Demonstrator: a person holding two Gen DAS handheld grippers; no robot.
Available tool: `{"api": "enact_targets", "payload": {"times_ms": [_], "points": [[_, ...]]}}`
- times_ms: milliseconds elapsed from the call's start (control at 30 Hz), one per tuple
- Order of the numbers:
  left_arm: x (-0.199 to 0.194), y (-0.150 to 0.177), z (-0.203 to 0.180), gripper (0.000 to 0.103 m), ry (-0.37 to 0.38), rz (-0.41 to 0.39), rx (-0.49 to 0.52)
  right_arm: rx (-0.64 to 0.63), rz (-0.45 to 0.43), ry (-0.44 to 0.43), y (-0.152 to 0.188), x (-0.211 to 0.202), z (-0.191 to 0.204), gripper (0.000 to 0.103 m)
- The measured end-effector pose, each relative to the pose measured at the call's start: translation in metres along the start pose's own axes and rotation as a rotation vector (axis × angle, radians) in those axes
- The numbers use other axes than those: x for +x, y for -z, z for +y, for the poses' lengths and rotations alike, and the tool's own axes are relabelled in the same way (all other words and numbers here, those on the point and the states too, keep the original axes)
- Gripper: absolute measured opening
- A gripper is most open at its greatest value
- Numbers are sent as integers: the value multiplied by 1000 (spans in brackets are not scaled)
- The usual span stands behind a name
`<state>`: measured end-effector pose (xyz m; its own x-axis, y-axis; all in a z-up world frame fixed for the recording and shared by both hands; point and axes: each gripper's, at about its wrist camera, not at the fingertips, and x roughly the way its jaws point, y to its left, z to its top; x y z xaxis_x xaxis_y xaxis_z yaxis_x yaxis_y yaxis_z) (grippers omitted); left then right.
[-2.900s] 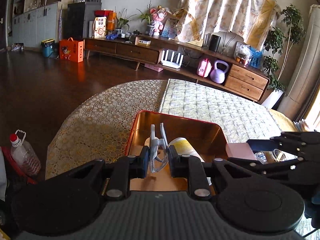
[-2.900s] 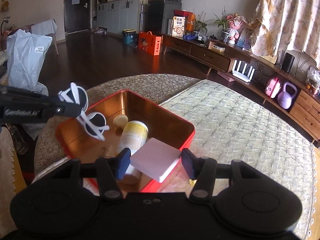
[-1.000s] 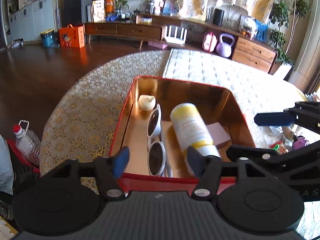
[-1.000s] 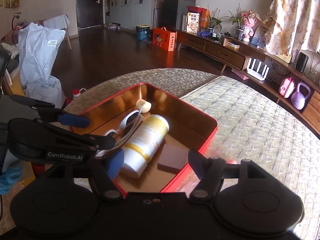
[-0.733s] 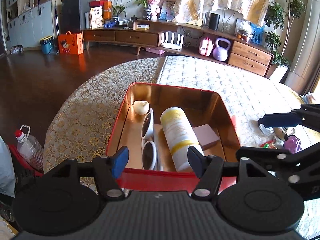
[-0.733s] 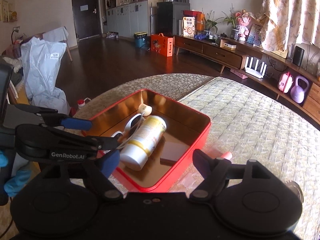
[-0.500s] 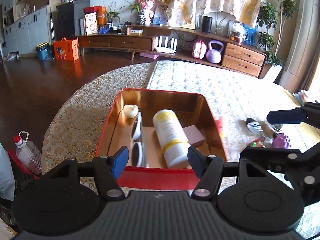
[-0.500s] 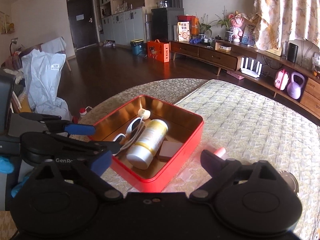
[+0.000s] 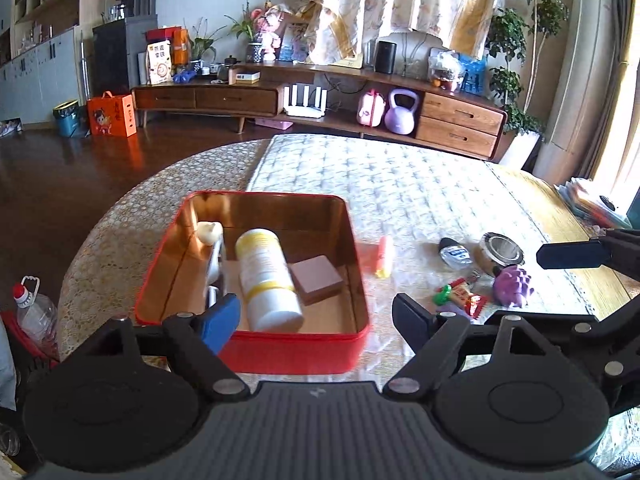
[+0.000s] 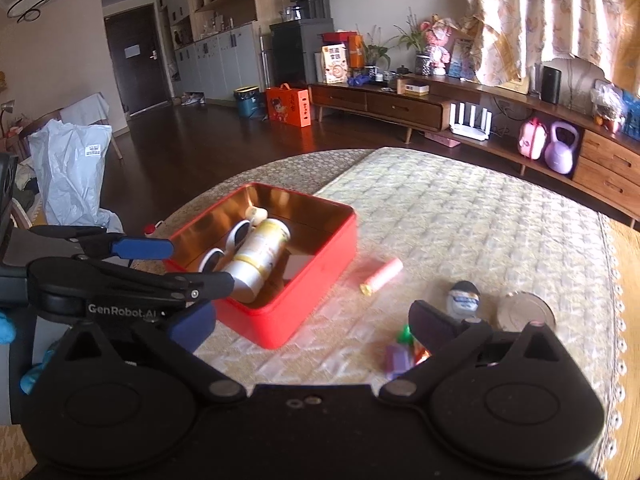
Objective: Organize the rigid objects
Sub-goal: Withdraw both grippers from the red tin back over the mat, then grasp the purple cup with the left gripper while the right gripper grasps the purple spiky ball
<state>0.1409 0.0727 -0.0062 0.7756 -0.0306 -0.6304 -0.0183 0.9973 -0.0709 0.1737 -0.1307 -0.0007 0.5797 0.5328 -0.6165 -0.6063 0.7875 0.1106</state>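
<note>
A red tin box [image 9: 296, 350] [image 10: 320, 276] sits on the round table. In it lie a white-and-yellow bottle [image 9: 266, 276] [image 10: 258, 258], white sunglasses [image 10: 228, 246] [image 9: 214, 264], a pink pad [image 9: 316, 279] and a small cream object [image 9: 209, 233]. Right of the box lie a pink tube [image 9: 383, 256] [image 10: 382, 275], a small clear bottle [image 9: 454, 253] [image 10: 464, 298], a metal tin [image 9: 500, 249] [image 10: 526, 314], a purple toy [image 9: 513, 285] and small colourful bits [image 9: 460, 294] [image 10: 402, 350]. My left gripper [image 9: 316, 320] is open and empty, just short of the box. My right gripper [image 10: 310, 322] is open and empty above the table.
The table [image 9: 420, 184] has a quilted mat and a lace cloth. A plastic water bottle [image 9: 34, 312] stands on the floor at the left. A low wooden sideboard [image 9: 320, 100] runs along the back wall. A grey bag [image 10: 72, 168] hangs over a chair at the left.
Both grippers have let go of the sunglasses and the pink pad, which now lie in the box. Both have drawn back and up from the box, and their jaws have opened wider.
</note>
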Motion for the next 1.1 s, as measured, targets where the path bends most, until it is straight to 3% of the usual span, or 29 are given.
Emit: {"api": "enact_targets", "payload": {"times_ms": [600,1100], "points": [[48,11,-88,83,117,65,95,27,1,141,57,-31,-81,103],[89,33,-122,83,76,50,139,173,45,190,66,-1,-138,99]]}}
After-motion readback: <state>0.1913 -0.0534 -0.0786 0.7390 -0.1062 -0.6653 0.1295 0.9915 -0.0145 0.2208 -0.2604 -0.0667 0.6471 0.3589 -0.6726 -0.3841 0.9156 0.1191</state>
